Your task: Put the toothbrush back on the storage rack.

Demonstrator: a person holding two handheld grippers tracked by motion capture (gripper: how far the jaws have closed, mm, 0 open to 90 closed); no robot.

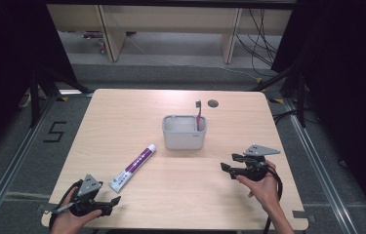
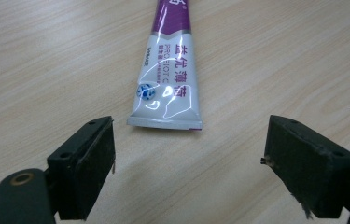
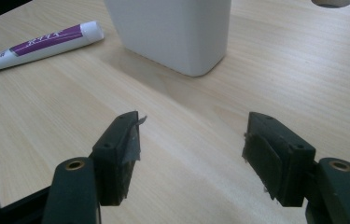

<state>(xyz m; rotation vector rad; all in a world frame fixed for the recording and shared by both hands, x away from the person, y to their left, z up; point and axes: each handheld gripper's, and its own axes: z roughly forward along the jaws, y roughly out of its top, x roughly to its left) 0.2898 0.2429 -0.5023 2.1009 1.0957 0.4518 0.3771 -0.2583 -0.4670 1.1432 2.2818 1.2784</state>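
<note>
The toothpaste tube lies flat on the table, at about seven o'clock from the white holder, crimped end just ahead of the left gripper, whose jaws are spread and empty. This looks like the approach to a pickup, and the next move calls for easing forward until the pads straddle the tube. The holder has a toothbrush standing in its right compartment, and the right gripper hangs at its four o'clock, also spread and holding nothing.

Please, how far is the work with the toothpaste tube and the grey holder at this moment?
Done: a red toothbrush stands in the grey plastic holder. In hand: the left gripper, jaws open, points at the flat end of the white and purple toothpaste tube lying on the wooden table, not touching. The right gripper is open and empty. Probably left: gripping the tube and putting it in the holder.
</note>
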